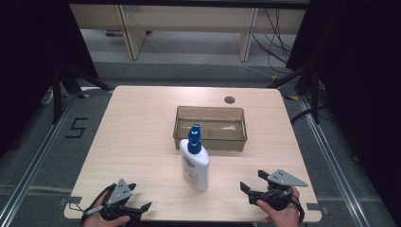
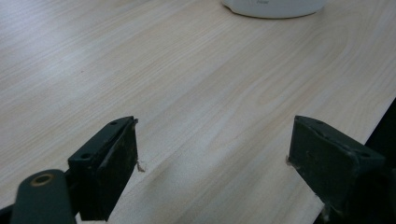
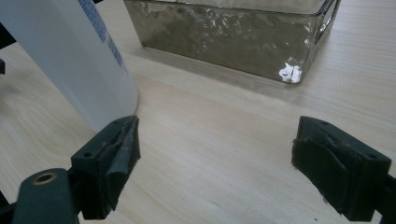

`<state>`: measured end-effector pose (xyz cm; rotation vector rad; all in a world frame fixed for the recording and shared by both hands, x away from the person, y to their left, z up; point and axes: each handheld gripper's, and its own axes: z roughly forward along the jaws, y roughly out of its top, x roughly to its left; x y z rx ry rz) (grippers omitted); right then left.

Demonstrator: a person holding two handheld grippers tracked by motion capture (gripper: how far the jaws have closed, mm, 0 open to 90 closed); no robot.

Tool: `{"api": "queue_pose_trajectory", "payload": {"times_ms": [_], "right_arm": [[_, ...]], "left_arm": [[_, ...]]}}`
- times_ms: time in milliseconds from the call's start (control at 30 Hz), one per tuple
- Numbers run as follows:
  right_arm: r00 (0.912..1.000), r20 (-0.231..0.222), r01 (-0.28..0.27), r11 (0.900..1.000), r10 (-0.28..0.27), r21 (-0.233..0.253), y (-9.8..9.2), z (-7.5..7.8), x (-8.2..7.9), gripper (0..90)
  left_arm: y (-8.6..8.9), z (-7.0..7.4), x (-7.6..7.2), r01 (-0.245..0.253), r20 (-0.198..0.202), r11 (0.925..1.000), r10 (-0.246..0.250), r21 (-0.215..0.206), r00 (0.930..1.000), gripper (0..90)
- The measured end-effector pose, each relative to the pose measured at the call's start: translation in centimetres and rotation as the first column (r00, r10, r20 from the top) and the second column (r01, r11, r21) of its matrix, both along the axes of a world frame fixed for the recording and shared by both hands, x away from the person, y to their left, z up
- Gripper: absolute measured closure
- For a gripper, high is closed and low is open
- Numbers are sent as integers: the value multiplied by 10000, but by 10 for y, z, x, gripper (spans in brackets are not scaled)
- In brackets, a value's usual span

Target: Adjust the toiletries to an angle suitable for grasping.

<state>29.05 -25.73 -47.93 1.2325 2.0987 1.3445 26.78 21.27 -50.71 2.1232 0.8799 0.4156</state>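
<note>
- A white bottle (image 1: 195, 166) with a blue cap (image 1: 194, 139) stands upright on the wooden table (image 1: 137, 142), a little toward the person's side of the table's middle.
- Just behind the bottle, on the far side from the person, sits a clear rectangular bin (image 1: 210, 128); the bottle's cap shows against the bin's near wall in the high view, and whether the two touch cannot be told.
- Beyond the bin, near the table's far edge, is a small round dark hole (image 1: 230, 100) in the tabletop.
- The left gripper (image 1: 140, 197) is held low at the table's near edge, to the left of the bottle and well apart from it; its jaws are spread wide with nothing between them.
- In the left gripper view the gripper's gap (image 2: 212, 158) has bare wood under it, and the bottle's white base (image 2: 274, 7) is far off at the top.
- The right gripper (image 1: 252, 180) is held at the near edge to the right of the bottle, nearer to it than the left one, jaws likewise spread and empty.
- In the right gripper view the bottle (image 3: 70, 60) rises just beyond that gripper's left-hand jaw, close but not clasped, and the bin (image 3: 233, 35) stands farther on.
</note>
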Motion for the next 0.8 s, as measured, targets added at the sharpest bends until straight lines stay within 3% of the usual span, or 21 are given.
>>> {"api": "queue_pose_trajectory", "payload": {"times_ms": [67, 100, 167, 333, 400, 433, 500, 600, 633, 733, 767, 800], "right_arm": [[10000, -16, -17, 10000, 17, 19, 0, 0, 0, 157], [10000, -32, -53, 10000, 53, 29, -1, 1, -1, 158], [10000, -35, -53, 10000, 53, 49, -1, 2, -1, 159], [10000, 69, -54, 9998, 53, 173, -1, 3, -1, 158], [10000, -48, 48, 9995, -46, 311, 1, 3, -1, 157], [9998, -187, 20, 9980, -8, 638, 2, 4, -3, 156], [9998, 206, -62, 9989, 52, 456, 1, 6, -1, 157], [9999, -102, -46, 9973, 53, 727, 4, 10, -3, 155], [9996, 222, -214, 9970, 198, 747, 4, 11, -2, 155], [9986, 312, -453, 9956, 429, 821, 8, 16, -2, 154], [9987, 406, -338, 9976, 313, 606, 8, 18, -2, 154], [9991, 324, -309, 9946, 278, 990, 11, 19, -4, 154]], "left_arm": [[-1, 0, 0, -17, 29, 10000, 17, -88, 10000, 150], [0, 1, 0, 55, 56, 9999, -56, 123, 10000, 150], [-1, 0, 0, 22, 15, 9999, -21, -99, 10000, 150], [-1, 0, 0, 18, 21, 10000, -18, -94, 10000, 151], [-1, 0, 0, -3, 20, 10000, 3, -88, 10000, 151], [0, 0, 0, 49, 20, 10000, -49, 21, 10000, 150], [-1, 0, 0, 17, 18, 10000, -17, -75, 10000, 150], [0, 0, 0, 33, 9, 10000, -34, 27, 10000, 150], [0, 0, 0, 24, 9, 10000, -24, 26, 10000, 150], [0, 0, 0, 19, 1, 10000, -19, 17, 10000, 150], [0, 0, 0, 11, 1, 10000, -11, 8, 10000, 150], [0, 0, 0, 15, -4, 10000, -15, 23, 10000, 150]]}}
